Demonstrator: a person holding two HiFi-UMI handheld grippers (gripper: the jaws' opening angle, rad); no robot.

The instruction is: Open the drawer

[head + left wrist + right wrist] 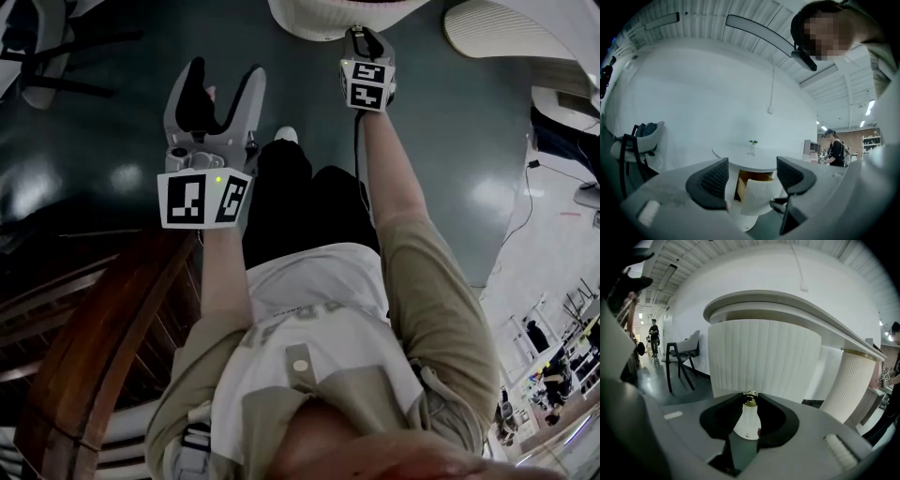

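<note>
head view: steeply down | left gripper view: level, ribbed cabinet [759,196] far | right gripper view: same cabinet [764,357] close

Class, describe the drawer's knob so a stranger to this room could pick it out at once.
Find the white table with the curved, ribbed white front beneath its top. On that front sits a small knob, pinched between the right gripper's jaws. It is the only brass-coloured round stud on the plain white ribs.

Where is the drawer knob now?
The knob sits centre of the right gripper view, pinched between the right gripper's jaw tips, before the white ribbed panel.
</note>
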